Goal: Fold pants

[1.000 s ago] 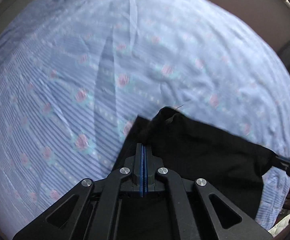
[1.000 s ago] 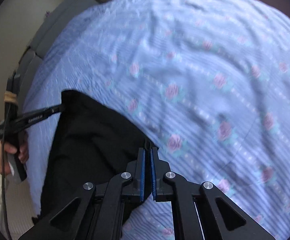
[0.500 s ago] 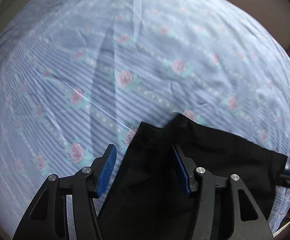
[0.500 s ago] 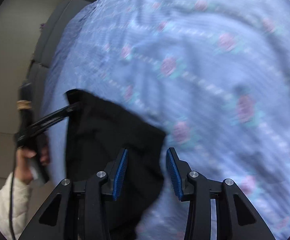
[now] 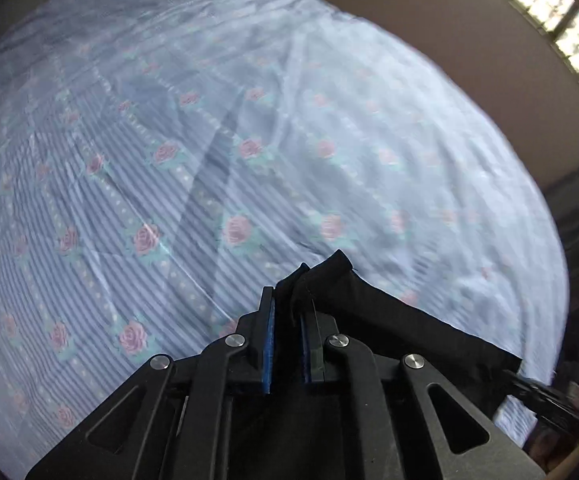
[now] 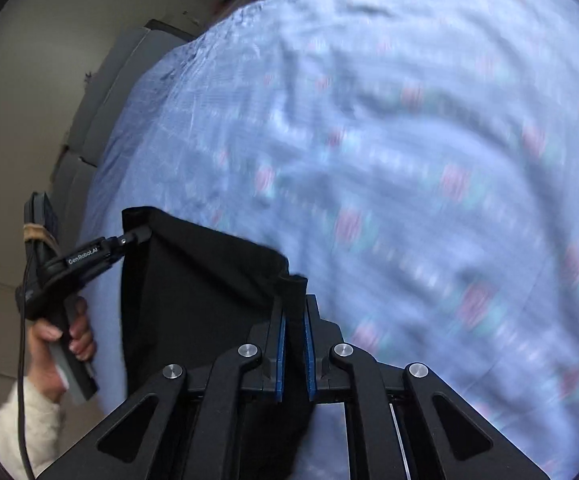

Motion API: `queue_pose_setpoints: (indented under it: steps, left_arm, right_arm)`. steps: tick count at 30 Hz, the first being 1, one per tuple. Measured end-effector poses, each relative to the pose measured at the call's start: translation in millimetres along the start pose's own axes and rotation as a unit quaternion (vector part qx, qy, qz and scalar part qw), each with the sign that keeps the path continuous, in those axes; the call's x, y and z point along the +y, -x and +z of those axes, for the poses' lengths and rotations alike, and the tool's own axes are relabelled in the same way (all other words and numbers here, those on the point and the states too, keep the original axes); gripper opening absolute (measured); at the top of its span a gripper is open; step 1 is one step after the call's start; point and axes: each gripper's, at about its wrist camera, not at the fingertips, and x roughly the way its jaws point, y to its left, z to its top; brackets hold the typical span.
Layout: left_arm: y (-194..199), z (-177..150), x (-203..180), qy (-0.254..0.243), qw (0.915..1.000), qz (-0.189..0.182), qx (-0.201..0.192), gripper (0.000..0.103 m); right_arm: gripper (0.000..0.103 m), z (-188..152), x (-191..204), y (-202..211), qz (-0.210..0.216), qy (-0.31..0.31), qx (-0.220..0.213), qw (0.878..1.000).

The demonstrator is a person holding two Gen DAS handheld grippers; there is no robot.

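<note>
Currently your left gripper [image 5: 288, 312] has its jaws drawn close on a bunched corner of the pants [image 5: 389, 320], and your right gripper [image 6: 292, 312] pinches the opposite corner the same way. Between the two, the pants [image 6: 193, 280] hang as a black sheet, lifted above the bedsheet [image 5: 249, 140], with the top edge stretched nearly straight and the rest dropping out of view below. Treat the fabric as soft, light and limp: it will likely sag wherever it is unsupported and can creep out of a shallow pinch. Take hold at the corners, deep in the blue pads [image 6: 281, 354]. Your left hand [image 6: 63, 340] grips its handle from below, gripper angled up toward the cloth; both grippers point forward over the bed.
</note>
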Motion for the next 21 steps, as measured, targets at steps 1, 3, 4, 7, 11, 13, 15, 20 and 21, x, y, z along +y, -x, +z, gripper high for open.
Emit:
queue_pose_setpoints:
  steps: [1,3,4,7,11,13,15,20,21]
  left_arm:
    - [-6,3,2,0.014,0.9997,0.019,0.005,0.019]
    - [-7,5,2,0.032,0.9986,0.042,-0.002,0.030]
    - [-1,8,3,0.036,0.9980,0.050,-0.014,0.036]
    - [41,4,-3,0.020,0.9951,0.069,-0.068,0.059]
    - [111,-16,10,0.019,0.9902,0.069,-0.120,0.059]
    - [154,-49,26,0.032,0.9860,0.065,-0.150,0.061]
    - [178,-75,37,0.049,0.9829,0.073,-0.162,0.065]
    - [240,-187,81,0.110,0.9711,0.129,-0.168,0.066]
    - [248,-211,89,0.125,0.9687,0.139,-0.164,0.067]
  right_arm:
    - [0.010,5,1,-4,-0.022,0.011,0.009,1.000]
    - [0.025,9,2,-3,-0.059,0.016,0.019,0.998]
    - [0.032,10,2,3,-0.068,0.017,0.009,0.997]
    - [0.055,11,16,29,-0.082,0.032,-0.031,0.996]
    - [0.058,0,58,51,-0.062,0.093,-0.040,0.993]
    - [0.061,-11,78,59,-0.037,0.125,-0.033,0.991]
    - [0.065,-24,98,63,-0.017,0.151,-0.021,0.988]
    - [0.066,-77,135,71,0.014,0.210,0.024,0.977]
    - [0.066,-90,145,70,0.018,0.223,0.034,0.974]
